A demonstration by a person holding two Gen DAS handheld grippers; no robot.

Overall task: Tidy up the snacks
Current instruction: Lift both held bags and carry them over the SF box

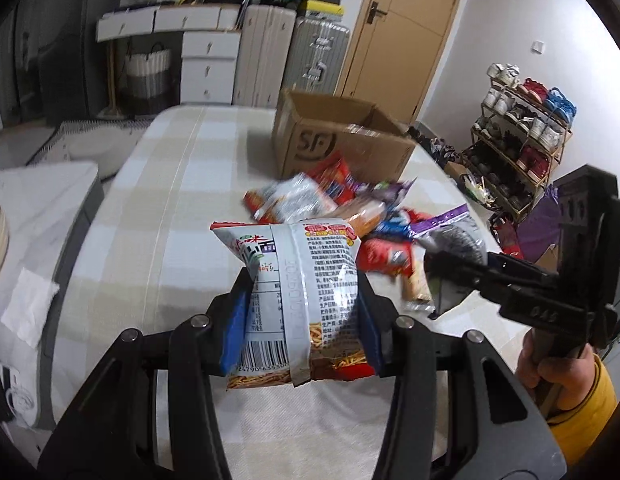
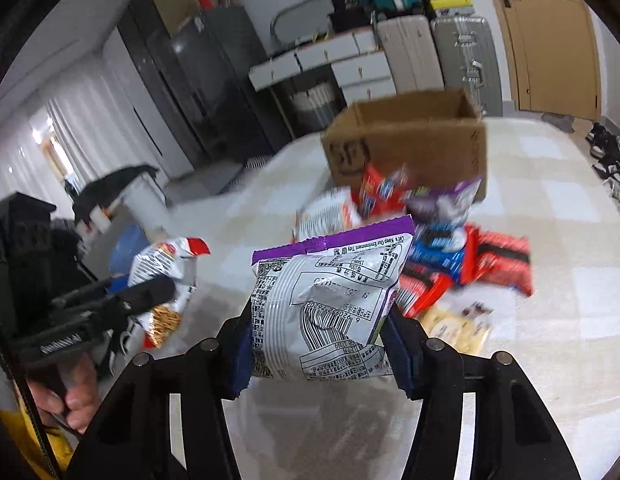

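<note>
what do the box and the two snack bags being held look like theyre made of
Cardboard box: matte brown corrugated cardboard, with folded flaps and a printed logo. Noodle snack bag in the left tongs: glossy plastic film, likely foil-lined; it crinkles and glints. Purple-topped bag in the right tongs: the same shiny crinkled film, with a crimped seal.

suitcases (image 1: pixel 289 56), shoe rack (image 1: pixel 522 140), door (image 1: pixel 406 28)
</note>
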